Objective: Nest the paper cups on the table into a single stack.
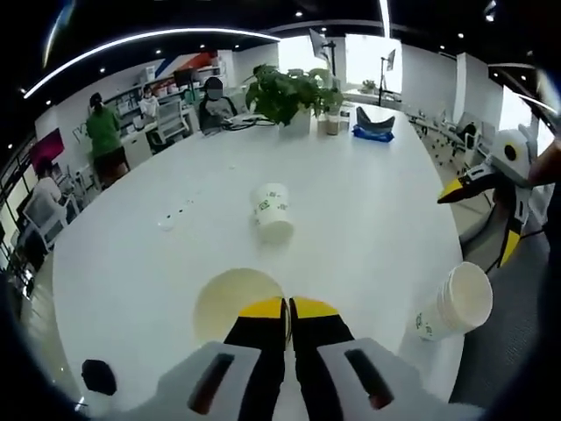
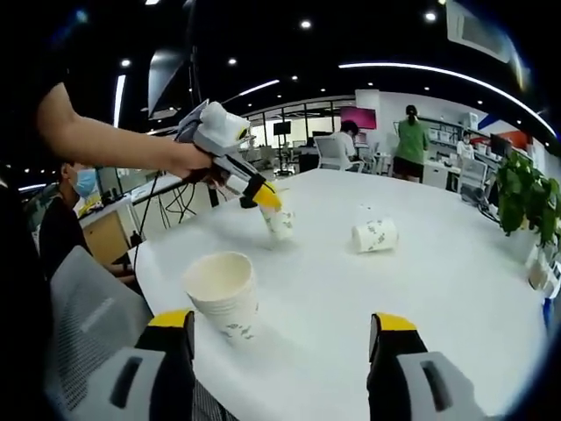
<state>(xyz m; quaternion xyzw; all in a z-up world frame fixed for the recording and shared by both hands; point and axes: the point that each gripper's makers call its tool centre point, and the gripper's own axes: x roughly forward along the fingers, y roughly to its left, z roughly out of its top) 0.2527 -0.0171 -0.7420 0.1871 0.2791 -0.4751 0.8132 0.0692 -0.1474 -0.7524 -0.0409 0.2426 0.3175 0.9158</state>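
In the left gripper view my left gripper is shut on the near rim of a paper cup, and I look down into its open mouth. The right gripper view shows that same left gripper, held by a hand, pinching the cup just above the table. A stack of nested cups stands upright near the table edge, a little ahead of my open right gripper and closer to its left jaw. That stack also appears at the right. One printed cup lies on its side mid-table.
The white table is long, with a potted plant and a blue object at its far end. The open right gripper hangs past the table's right edge. People sit and stand at desks beyond.
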